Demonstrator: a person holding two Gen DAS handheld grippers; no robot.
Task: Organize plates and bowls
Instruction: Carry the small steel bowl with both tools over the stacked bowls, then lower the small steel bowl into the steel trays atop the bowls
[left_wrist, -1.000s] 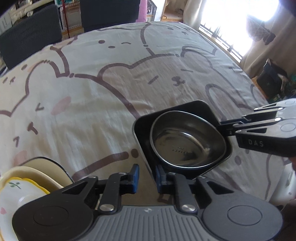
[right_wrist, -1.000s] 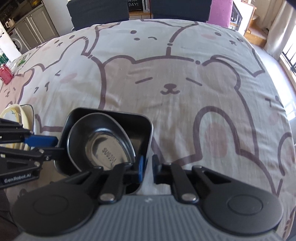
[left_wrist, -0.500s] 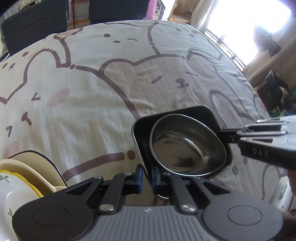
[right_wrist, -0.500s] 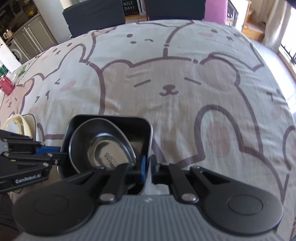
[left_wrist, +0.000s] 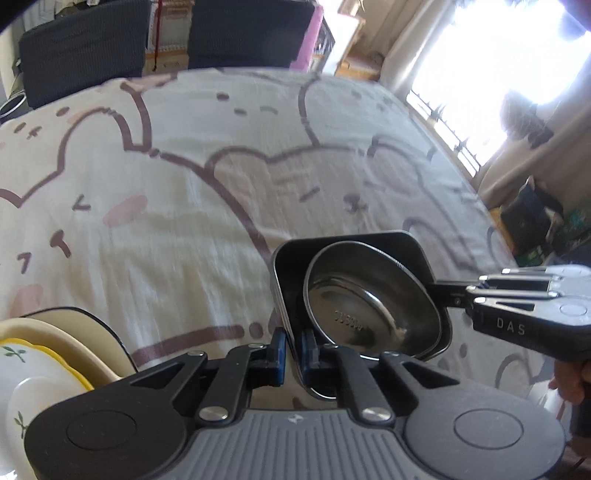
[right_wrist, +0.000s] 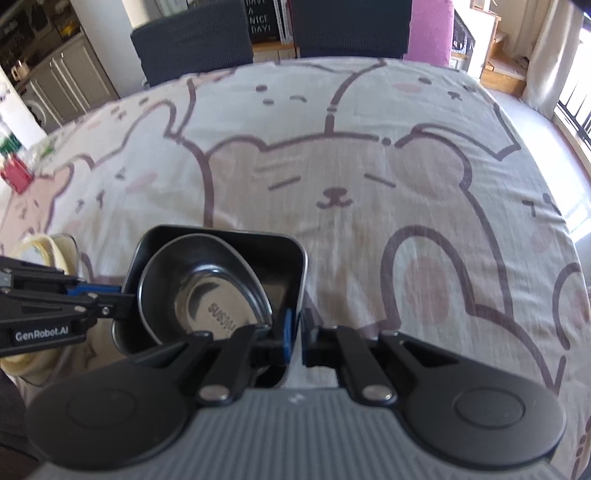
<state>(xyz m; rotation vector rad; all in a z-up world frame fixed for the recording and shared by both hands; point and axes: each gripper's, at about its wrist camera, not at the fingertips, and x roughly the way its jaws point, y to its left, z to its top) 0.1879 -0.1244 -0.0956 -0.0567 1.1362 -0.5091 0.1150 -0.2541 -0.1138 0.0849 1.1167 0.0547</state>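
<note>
The cloth (right_wrist: 369, 155) was cream with brown bear outlines and pink cheeks. The square dish (right_wrist: 295, 258) was black, and the bowl (left_wrist: 369, 314) in it was shiny silver. At the lower left, the plates (left_wrist: 33, 354) were cream, yellow and white with little green leaves. Both grippers were black with blue pads (left_wrist: 279, 350).

A tablecloth (right_wrist: 369, 177) printed with cartoon bears is spread over the table. Two dark chairs (right_wrist: 192, 40) are set at its far edge, with a pink cloth (right_wrist: 430, 29) seen beside them.
</note>
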